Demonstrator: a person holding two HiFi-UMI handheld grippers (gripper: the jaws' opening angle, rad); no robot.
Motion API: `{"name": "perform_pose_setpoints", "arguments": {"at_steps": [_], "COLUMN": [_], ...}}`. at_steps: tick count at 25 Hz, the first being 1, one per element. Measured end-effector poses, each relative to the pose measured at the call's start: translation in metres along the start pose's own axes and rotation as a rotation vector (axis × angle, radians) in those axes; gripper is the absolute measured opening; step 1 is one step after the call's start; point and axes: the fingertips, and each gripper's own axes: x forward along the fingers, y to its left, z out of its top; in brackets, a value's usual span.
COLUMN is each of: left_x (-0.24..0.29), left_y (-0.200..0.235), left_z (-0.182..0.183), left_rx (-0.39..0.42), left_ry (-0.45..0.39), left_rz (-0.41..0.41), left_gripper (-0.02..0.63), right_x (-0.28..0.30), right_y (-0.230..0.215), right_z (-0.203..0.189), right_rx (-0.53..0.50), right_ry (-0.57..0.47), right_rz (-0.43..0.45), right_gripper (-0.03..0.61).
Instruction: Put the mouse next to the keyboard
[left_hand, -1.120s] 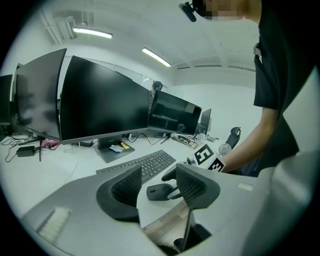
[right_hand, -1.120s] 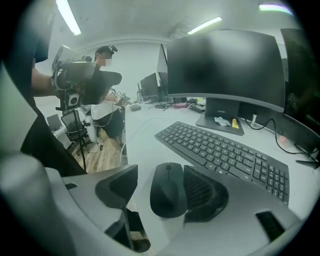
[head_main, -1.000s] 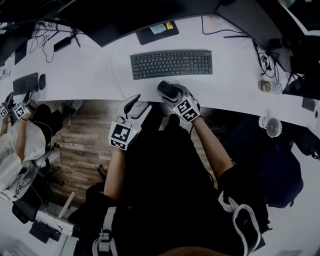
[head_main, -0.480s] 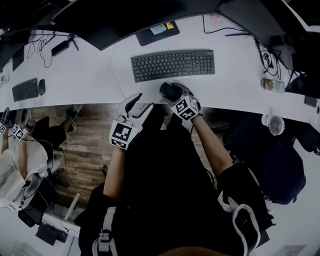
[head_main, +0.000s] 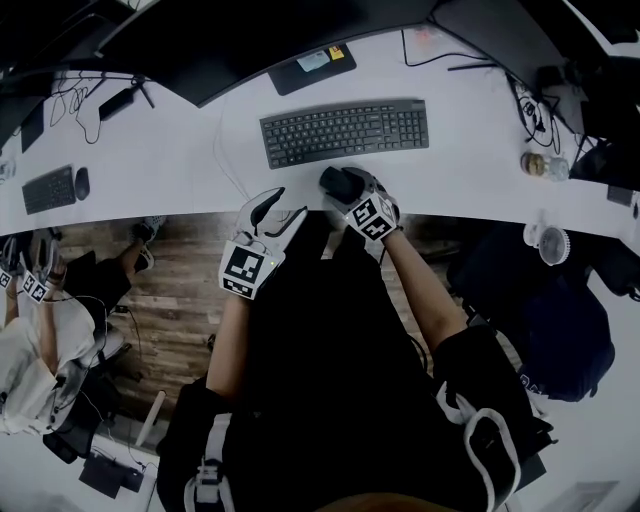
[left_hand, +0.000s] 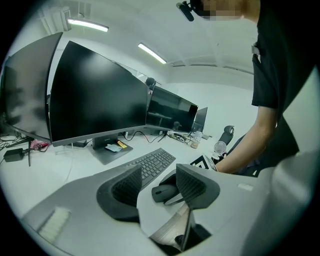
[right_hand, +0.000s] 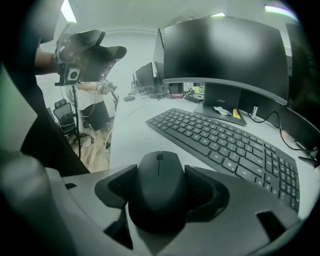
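Observation:
A black mouse (head_main: 335, 181) rests on the white desk (head_main: 180, 150) near its front edge, just below the black keyboard (head_main: 344, 131). My right gripper (head_main: 345, 190) is shut on it, with a pad pressed against each side of the mouse (right_hand: 159, 185). In the right gripper view the keyboard (right_hand: 225, 145) runs ahead and to the right. My left gripper (head_main: 272, 208) hovers open over the desk's front edge, left of the mouse, with nothing between its fingers. The left gripper view looks past its jaws to the mouse (left_hand: 164, 192) and keyboard (left_hand: 152, 164).
Dark monitors stand along the back, one on a stand base (head_main: 313, 63) with notes on it. Cables (head_main: 90, 95) and a second small keyboard (head_main: 50, 188) lie at the left. A jar (head_main: 536, 165) and a small fan (head_main: 548, 243) stand at the right.
Both grippers and the mouse keep their places. The head view shifts slightly, and a person at the far left edge has moved down the picture.

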Motion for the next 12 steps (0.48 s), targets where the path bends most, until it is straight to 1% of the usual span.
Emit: {"name": "perform_pose_setpoints", "arguments": {"at_steps": [6,12], "left_x": [0.0054,0.0094], "left_y": [0.0019,-0.0006], "left_z": [0.0056,0.0083], "left_rx": [0.011,0.039], "left_ry": [-0.011,-0.007], "left_rz": [-0.037,-0.08], "left_gripper": [0.213,0.21], "right_x": [0.0015,0.001], "right_y": [-0.0004,-0.0018], "right_z": [0.0005,0.001], "right_rx": [0.011,0.019], "right_ry": [0.004,0.0], "right_rz": [-0.007,-0.018], "right_gripper": [0.295,0.293]}}
